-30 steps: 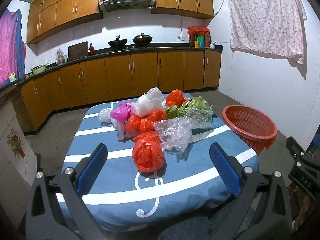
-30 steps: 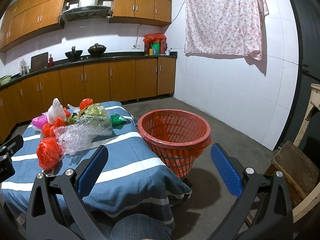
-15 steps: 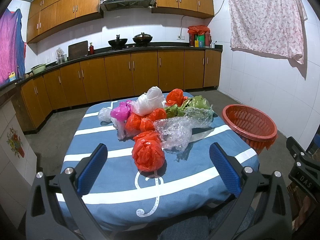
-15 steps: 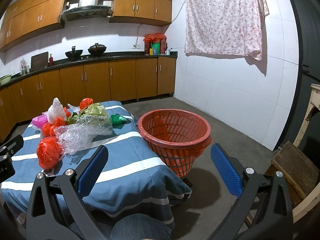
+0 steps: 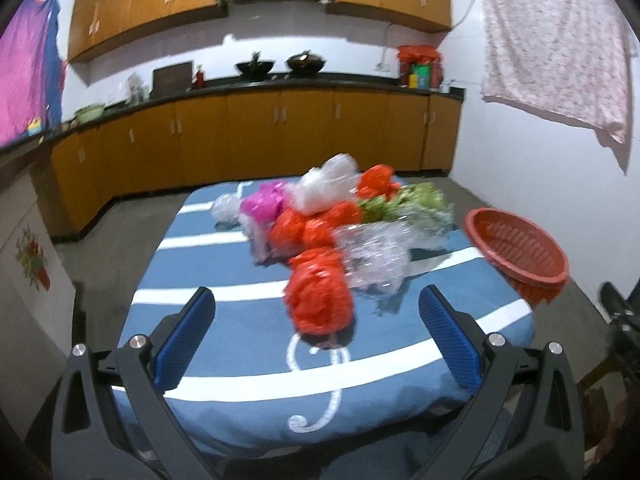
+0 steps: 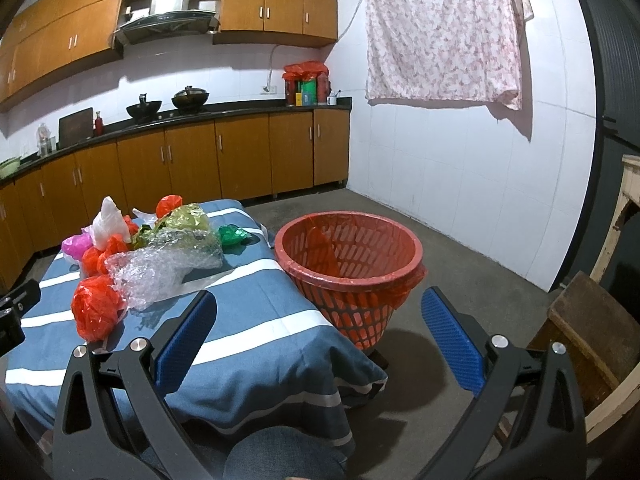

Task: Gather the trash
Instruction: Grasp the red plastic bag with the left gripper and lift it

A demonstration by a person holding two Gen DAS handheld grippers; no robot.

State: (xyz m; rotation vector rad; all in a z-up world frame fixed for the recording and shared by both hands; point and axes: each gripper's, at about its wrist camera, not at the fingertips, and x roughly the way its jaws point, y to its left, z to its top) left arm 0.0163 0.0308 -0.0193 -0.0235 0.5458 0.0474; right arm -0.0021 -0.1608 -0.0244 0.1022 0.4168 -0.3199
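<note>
A pile of crumpled plastic bags lies on the blue striped table [image 5: 224, 292]. The nearest is a red bag [image 5: 320, 296], also in the right wrist view [image 6: 96, 308]. Behind it lie bubble wrap [image 5: 376, 256], a pink bag [image 5: 266, 205], a white bag [image 5: 324, 184] and green bags [image 5: 404, 204]. A red basket [image 6: 348, 256] with a red liner stands on the floor to the table's right. My left gripper [image 5: 316, 336] is open, just short of the red bag. My right gripper [image 6: 320, 332] is open and empty over the table's right edge, near the basket.
Kitchen counters with brown cabinets [image 5: 280, 136] run along the back wall. A floral cloth [image 6: 440, 32] hangs on the right wall. A wooden stool [image 6: 580, 320] stands at the right. Bare concrete floor lies between the table and the cabinets.
My left gripper has moved forward and a little left toward the red bag; its view is blurred by motion. The right gripper has barely moved.
</note>
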